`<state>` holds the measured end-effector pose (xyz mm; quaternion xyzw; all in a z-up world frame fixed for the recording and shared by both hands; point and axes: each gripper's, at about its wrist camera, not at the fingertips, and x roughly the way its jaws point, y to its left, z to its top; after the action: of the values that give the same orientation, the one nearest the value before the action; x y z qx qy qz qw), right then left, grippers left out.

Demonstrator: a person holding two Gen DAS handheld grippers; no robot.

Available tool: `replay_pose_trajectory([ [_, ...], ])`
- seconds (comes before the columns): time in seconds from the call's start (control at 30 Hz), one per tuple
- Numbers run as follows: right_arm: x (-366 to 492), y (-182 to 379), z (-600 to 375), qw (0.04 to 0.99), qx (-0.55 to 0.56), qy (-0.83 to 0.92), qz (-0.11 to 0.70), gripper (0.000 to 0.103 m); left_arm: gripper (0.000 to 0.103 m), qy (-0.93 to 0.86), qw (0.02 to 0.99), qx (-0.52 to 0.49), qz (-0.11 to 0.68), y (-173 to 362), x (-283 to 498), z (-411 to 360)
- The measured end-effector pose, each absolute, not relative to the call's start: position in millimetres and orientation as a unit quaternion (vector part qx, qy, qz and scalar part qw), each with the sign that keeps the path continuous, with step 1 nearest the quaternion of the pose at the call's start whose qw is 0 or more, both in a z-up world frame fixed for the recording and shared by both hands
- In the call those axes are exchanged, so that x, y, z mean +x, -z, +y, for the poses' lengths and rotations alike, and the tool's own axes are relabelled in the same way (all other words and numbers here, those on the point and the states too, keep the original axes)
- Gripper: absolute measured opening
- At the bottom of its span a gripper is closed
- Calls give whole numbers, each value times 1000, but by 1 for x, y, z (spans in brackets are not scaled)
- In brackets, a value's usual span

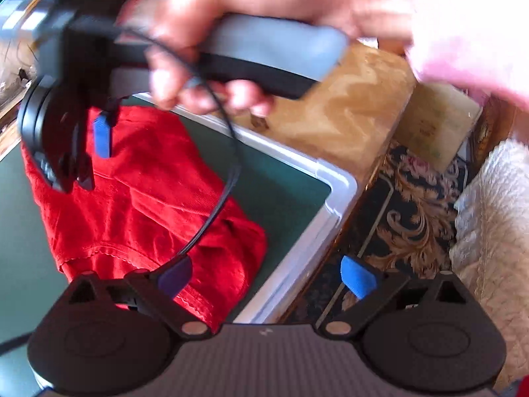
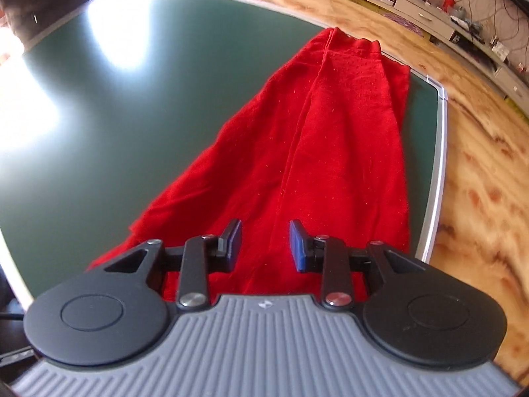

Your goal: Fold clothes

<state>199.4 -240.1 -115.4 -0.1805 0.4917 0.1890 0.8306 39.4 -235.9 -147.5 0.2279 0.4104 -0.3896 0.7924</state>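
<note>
A red garment (image 2: 330, 132) lies folded lengthwise in a long strip on a dark green board (image 2: 99, 132), running toward the board's far right corner. My right gripper (image 2: 264, 241) hangs just above the strip's near end, jaws open with only cloth below them and nothing pinched. In the left wrist view a hand (image 1: 205, 33) holds that right gripper over the red garment (image 1: 139, 192), and one of its blue pads (image 1: 101, 135) shows. My left gripper (image 1: 266, 276) is wide open over the garment's edge and the board's white frame (image 1: 334, 195), holding nothing.
The board rests on a glossy wooden tabletop (image 2: 479, 165). A black cable (image 1: 224, 192) loops from the right gripper across the garment. Beyond the table corner are a patterned carpet (image 1: 396, 215) and a white fluffy cover (image 1: 496, 215). A cluttered shelf (image 2: 429, 10) stands far off.
</note>
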Motion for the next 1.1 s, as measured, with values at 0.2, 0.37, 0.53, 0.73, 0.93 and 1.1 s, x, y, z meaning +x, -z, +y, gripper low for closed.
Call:
replay_pose_trajectory([
  [0.2,210,131,-238,820,-201,-160,511,9,101,395,780,246,418,152,35,-237],
  [0.37,219,123,-254,820,-160,-166,524,6,101,398,778,244,420,151,34,-235],
  [0.53,222,91,-270,830,-86,-183,520,5,102,402,775,252,418,150,30,-234],
  [0.73,228,57,-268,839,-59,-201,502,5,102,409,770,262,413,149,26,-236],
  [0.93,248,105,-244,807,-68,-202,551,10,102,420,766,260,411,146,22,-234],
  [1.1,251,115,-256,785,-32,-224,577,27,102,457,756,240,403,137,17,-230],
])
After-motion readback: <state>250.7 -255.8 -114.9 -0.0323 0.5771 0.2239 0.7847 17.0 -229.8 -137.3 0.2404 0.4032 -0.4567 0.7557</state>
